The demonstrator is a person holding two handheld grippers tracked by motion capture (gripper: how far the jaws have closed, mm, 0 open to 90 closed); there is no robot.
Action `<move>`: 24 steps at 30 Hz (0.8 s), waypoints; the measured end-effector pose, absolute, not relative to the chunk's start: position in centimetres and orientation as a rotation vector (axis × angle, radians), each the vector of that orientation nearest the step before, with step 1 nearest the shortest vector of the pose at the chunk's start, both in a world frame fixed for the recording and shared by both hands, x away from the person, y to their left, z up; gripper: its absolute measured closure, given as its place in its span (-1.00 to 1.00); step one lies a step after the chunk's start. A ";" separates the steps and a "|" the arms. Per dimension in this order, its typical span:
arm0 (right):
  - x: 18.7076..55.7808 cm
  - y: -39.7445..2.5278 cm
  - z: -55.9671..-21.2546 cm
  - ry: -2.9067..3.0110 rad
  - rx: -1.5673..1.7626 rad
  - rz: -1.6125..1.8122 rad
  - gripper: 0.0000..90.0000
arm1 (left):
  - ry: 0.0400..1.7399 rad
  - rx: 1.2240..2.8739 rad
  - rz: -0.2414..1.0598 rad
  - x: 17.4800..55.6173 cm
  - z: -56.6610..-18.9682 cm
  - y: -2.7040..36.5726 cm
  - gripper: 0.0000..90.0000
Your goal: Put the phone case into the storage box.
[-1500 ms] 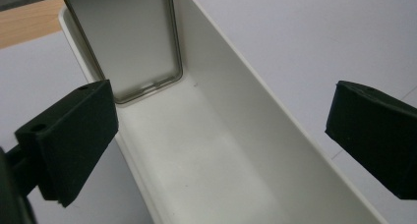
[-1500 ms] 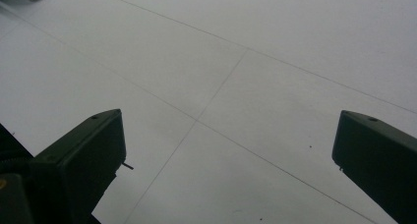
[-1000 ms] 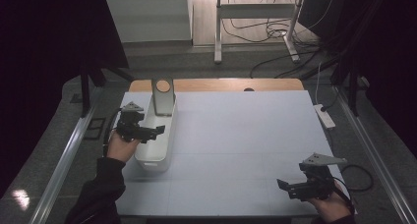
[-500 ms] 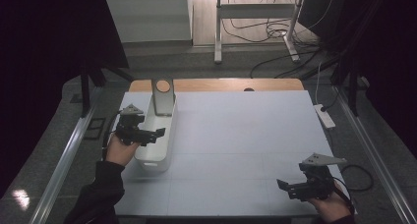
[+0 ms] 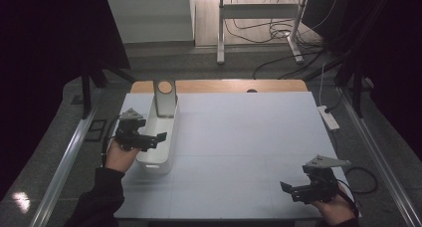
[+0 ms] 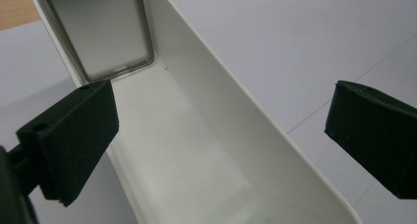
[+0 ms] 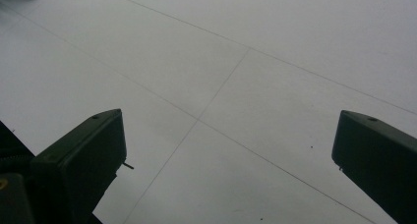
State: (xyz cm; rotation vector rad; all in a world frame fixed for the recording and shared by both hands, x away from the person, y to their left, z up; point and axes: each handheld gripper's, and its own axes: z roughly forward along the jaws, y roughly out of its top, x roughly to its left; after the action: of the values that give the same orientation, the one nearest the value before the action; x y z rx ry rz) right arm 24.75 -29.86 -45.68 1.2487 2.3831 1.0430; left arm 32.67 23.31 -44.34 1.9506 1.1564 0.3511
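We are holding the left gripper over the white bin at the table's left, jaws gaping wide, gripping nothing. A grey panel is leaning in the bin's far end. Our right gripper is hovering near right, well apart, jaws wide and empty
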 end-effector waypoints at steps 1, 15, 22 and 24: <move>24.8 -29.9 -45.7 2.383 1.249 1.043 -1.00 | 1.156 1.950 0.352 32.6 -44.3 23.3 -0.99; 24.7 -29.9 -45.7 2.384 1.245 1.045 -1.00 | 1.133 1.942 0.350 31.0 -44.0 23.1 -0.99; 24.7 -29.9 -45.7 2.385 1.244 1.046 -1.00 | 1.126 1.946 0.348 30.3 -44.1 23.0 -0.99; 24.7 -29.9 -45.7 2.385 1.243 1.046 -1.00 | 1.126 1.943 0.346 30.1 -44.1 22.9 -0.99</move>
State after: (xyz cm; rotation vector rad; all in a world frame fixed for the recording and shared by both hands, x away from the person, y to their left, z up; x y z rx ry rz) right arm 24.74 -29.88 -45.67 1.2431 2.3847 1.0461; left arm 30.12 22.93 -44.08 1.9430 1.1256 0.3464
